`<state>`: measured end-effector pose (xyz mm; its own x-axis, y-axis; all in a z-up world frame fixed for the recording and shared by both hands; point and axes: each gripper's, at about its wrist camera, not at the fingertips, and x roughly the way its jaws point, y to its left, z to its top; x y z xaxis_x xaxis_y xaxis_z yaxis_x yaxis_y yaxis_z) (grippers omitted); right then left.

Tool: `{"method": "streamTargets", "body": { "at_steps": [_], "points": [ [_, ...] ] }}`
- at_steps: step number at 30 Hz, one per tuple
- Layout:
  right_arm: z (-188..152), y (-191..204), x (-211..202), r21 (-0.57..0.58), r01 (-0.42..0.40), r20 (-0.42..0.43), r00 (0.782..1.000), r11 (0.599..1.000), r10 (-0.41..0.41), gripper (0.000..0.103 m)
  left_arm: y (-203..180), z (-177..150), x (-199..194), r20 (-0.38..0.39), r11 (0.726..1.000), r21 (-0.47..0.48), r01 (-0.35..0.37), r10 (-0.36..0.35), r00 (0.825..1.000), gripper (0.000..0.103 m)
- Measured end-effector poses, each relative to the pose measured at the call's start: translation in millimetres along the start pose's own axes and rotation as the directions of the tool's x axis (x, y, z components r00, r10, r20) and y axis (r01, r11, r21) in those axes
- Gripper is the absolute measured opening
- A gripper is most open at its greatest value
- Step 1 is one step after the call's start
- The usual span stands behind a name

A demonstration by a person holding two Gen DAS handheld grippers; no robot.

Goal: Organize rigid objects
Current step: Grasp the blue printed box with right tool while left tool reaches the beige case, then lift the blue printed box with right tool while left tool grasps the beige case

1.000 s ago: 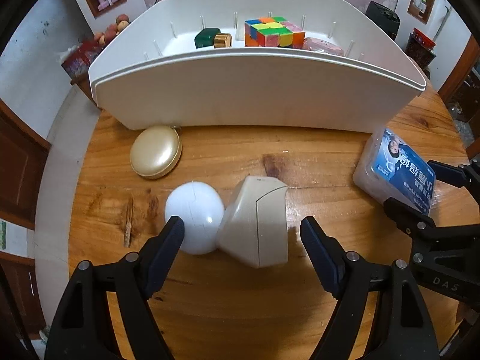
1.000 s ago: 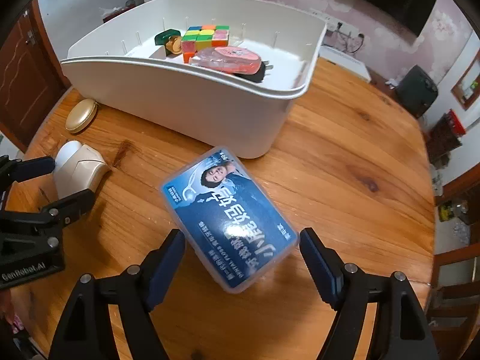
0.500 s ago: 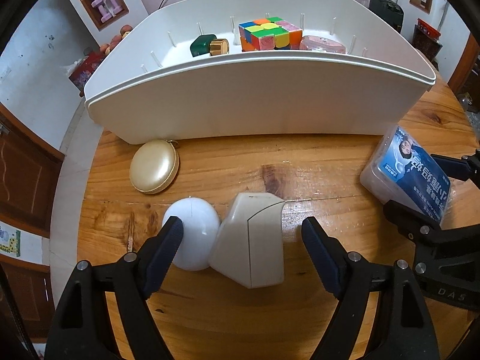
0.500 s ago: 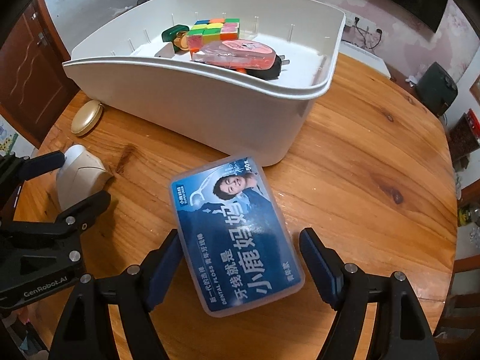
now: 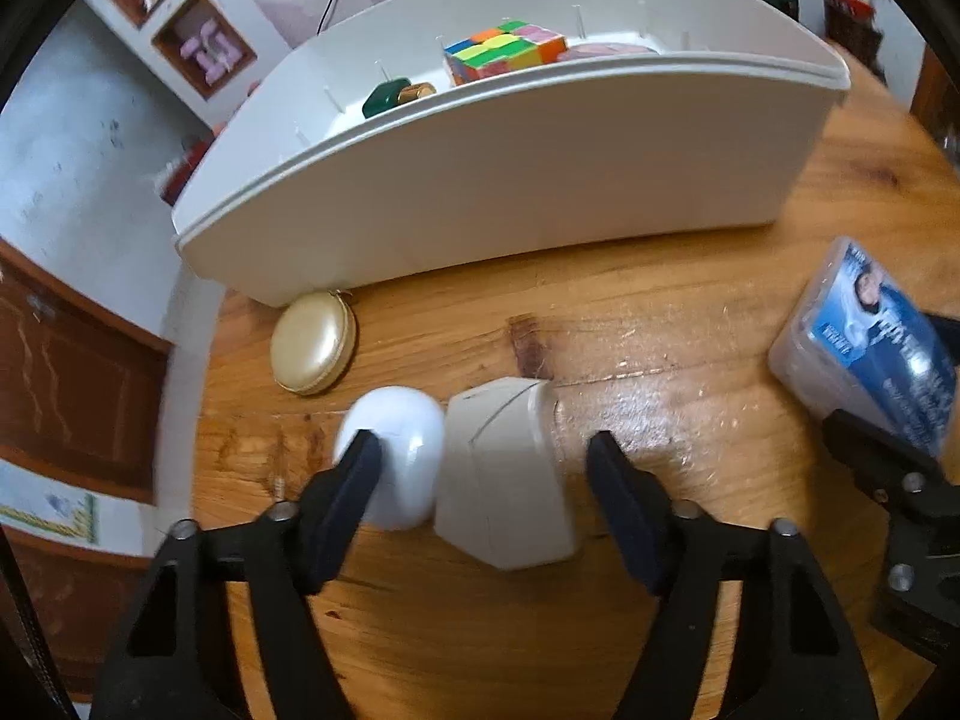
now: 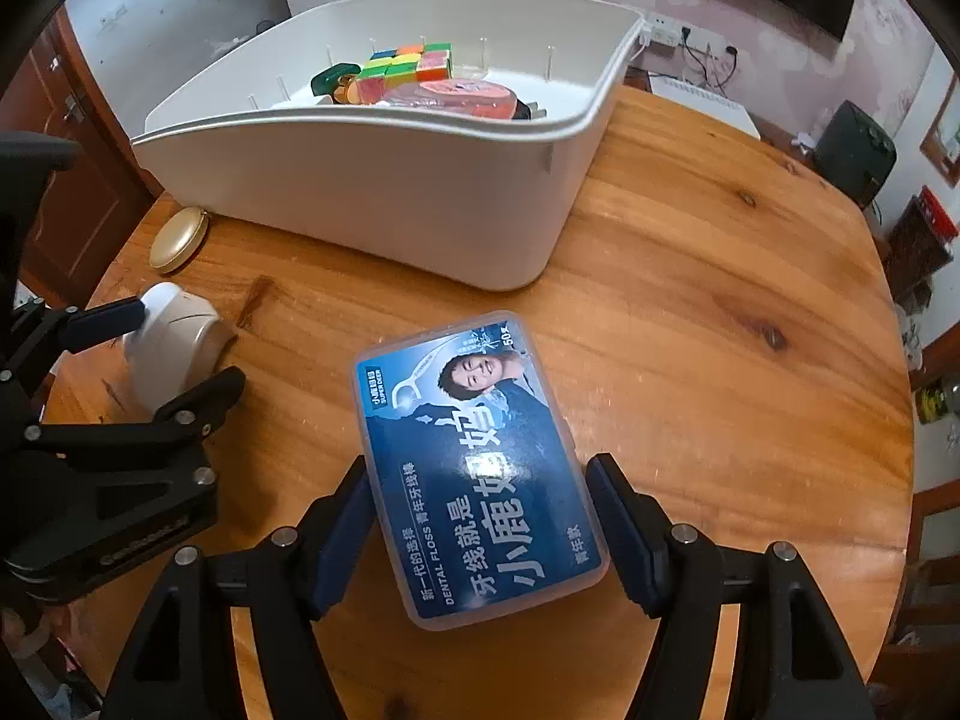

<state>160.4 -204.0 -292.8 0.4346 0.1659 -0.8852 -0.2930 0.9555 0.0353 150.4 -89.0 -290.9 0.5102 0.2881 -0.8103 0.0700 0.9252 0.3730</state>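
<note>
Floss box (image 6: 477,468) lies flat on the wooden table (image 6: 720,360), right gripper (image 6: 480,531) spread wide around its near end. Left gripper (image 5: 486,471), wide too, straddles the white-and-beige gadget (image 5: 474,474). Beyond: gold compact (image 5: 313,350), then the white bin (image 6: 384,198) holding a puzzle cube (image 6: 408,69).

Left gripper (image 5: 483,474), jaws spread, is straddling a white-and-beige plastic two-part object (image 5: 468,474) lying on the round wooden table (image 5: 690,348) near the white plastic bin (image 5: 510,180).
</note>
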Motion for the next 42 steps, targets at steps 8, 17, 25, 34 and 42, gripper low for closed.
{"method": "streamTargets", "body": {
  "at_steps": [8,17,25,34,42],
  "points": [
    [-12.8,3.7,-5.7,0.022,-0.026,-0.008,1.0,0.999,0.026,0.07,-8.9,-5.6,-7.0,0.016,0.998,0.048,0.03,-0.031,0.999,0.045],
    [-15.3,3.9,-21.6,0.058,-0.048,0.027,0.999,0.997,0.047,0.069,12.9,-4.2,-13.2,0.011,0.994,-0.024,0.109,-0.109,0.994,0.045],
    [-9.9,12.7,-44.7,0.048,-0.061,0.074,0.996,0.997,0.058,0.067,30.8,3.6,-31.9,0.05,0.991,-0.052,0.126,-0.123,0.991,0.045],
    [10.3,21.9,-65.6,0.028,-0.061,0.134,0.989,0.998,0.056,0.061,47.6,17.3,-57.1,0.113,0.989,-0.074,0.127,-0.118,0.987,0.045],
    [26.3,21.1,-63.4,0.031,-0.079,0.109,0.991,0.996,0.075,0.004,56.0,29.9,-60.9,0.128,0.988,-0.085,0.129,-0.117,0.985,0.045]
  ]
}}
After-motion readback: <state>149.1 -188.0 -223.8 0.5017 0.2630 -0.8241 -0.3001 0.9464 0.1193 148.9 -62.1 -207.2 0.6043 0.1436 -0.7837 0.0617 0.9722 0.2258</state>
